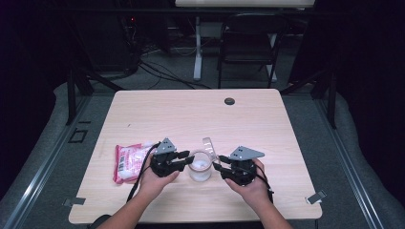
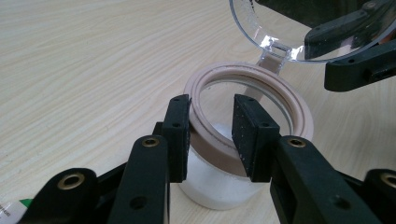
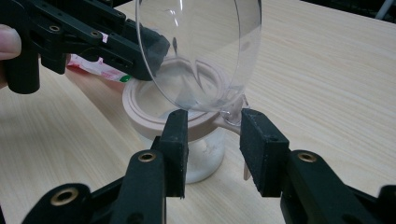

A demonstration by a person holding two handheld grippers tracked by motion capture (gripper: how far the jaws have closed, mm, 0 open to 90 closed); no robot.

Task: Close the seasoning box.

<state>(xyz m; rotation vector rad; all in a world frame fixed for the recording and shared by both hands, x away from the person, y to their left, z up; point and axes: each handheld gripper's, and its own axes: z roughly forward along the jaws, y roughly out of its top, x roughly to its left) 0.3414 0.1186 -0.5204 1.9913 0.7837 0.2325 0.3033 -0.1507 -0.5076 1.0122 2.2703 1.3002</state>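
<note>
Between my left gripper's (image 2: 211, 135) pads sits the near rim of the jar (image 2: 243, 140): one jaw is outside the beige collar, the other inside the mouth, and they look pressed on that wall, so I read them as clamped on the jar. From above, that gripper (image 1: 187, 157) reaches in from the jar's left side, my left hand (image 1: 160, 175) wrapped round its body.

My right gripper (image 3: 212, 140) has its jaws apart, standing either side of the hinge where the clear lid (image 3: 201, 51) joins the collar; I see a gap on both sides and no pad pressing on the tab. In the high view it (image 1: 218, 167) points at the jar's right side, carried in my right hand (image 1: 248, 183).

The jar (image 1: 199, 165) stands upright on the wooden table (image 1: 200, 114), near the front edge and between the two grippers. It is clear-walled with something white in the bottom, and its lid (image 1: 209, 144) is flipped open, standing up at the hinge.

Left of my left hand, a pink-and-white packet (image 1: 128, 162) lies flat on the table, close to the gripper's cable. Farther back, a small dark round disc (image 1: 229, 101) is set in the tabletop, well apart from everything else.
</note>
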